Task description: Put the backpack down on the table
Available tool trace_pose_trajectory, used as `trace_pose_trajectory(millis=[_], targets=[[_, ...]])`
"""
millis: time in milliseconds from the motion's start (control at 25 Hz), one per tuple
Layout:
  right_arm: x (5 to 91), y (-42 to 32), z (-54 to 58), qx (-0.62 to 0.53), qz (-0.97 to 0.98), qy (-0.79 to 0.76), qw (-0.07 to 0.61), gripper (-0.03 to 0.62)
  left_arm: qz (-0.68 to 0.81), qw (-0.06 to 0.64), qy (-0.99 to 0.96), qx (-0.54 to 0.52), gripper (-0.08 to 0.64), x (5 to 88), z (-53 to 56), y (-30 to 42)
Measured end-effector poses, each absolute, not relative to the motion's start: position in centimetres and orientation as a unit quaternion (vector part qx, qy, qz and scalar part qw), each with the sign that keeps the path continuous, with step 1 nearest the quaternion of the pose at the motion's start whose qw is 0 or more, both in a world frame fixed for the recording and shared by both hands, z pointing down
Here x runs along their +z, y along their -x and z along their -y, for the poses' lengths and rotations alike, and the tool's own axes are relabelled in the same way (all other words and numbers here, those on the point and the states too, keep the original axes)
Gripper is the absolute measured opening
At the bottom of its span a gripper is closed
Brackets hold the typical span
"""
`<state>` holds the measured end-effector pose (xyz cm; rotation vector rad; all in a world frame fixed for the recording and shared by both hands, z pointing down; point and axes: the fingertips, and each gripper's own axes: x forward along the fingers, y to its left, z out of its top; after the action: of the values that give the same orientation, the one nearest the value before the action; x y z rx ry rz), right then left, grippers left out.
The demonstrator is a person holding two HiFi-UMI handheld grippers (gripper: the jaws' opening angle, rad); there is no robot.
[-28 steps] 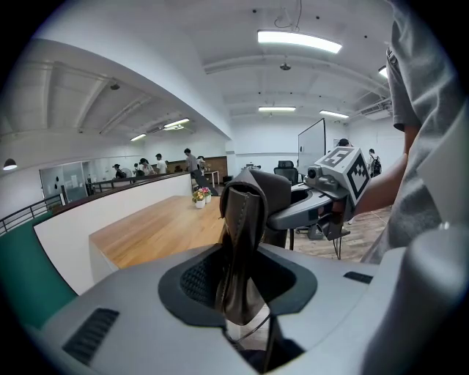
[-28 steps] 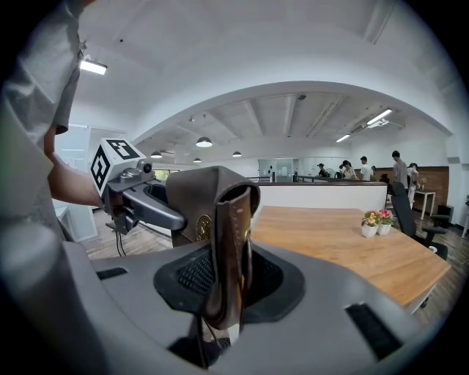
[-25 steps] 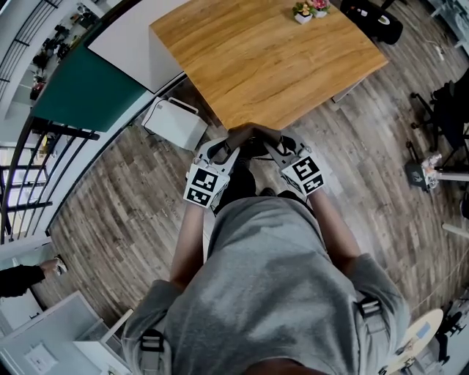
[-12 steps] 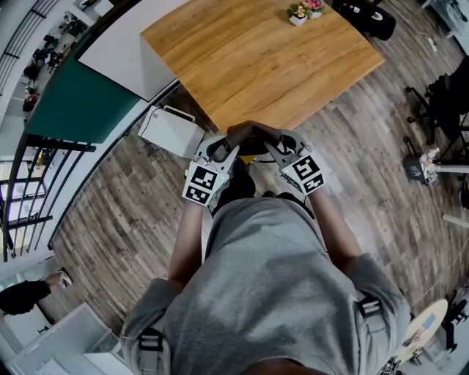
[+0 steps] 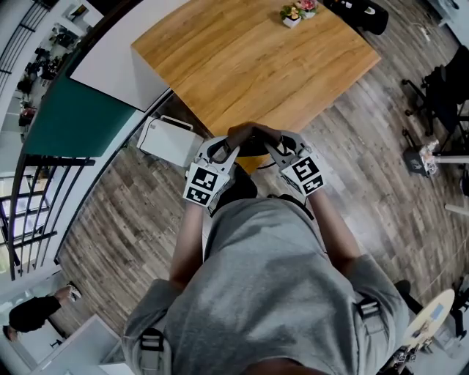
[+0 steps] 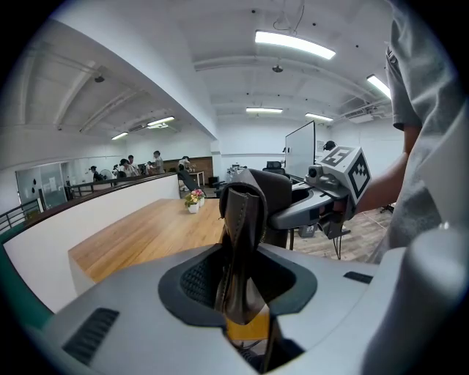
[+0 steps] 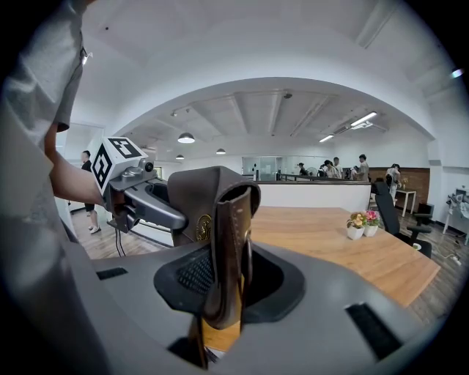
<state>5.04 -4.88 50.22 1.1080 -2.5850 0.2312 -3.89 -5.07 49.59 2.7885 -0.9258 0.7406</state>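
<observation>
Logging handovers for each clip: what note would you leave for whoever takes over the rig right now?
Left gripper: shut on a brown backpack strap.
Right gripper: shut on a strap too.
Backpack: hanging between them at the wooden table's near corner, not yet on it.
Done: backpack gripped on both sides.
Left: set it down on the table, clear of the flower pot.

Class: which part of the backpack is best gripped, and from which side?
Probably its leather strap, a flat upright band thin enough for the fingers. Come in one from each side, as the left gripper and right gripper do, so the backpack hangs balanced.
</observation>
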Motion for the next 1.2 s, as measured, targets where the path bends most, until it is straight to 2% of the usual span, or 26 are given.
trace_pose_trajectory(millis=[480,1200], targets=[[51.2,-6.0,10.4,0.094,0.881,-0.435,0.160,0.092,0.261,0.052,-0.932,0.247,0.124,50.4,11.4,3.1],[52.1,-3.6,16.6,0.107,0.849,-0.489,0.168,0.094,0.204,0.046,-0.946,0.246,0.124,51.7,18.5,5.1]])
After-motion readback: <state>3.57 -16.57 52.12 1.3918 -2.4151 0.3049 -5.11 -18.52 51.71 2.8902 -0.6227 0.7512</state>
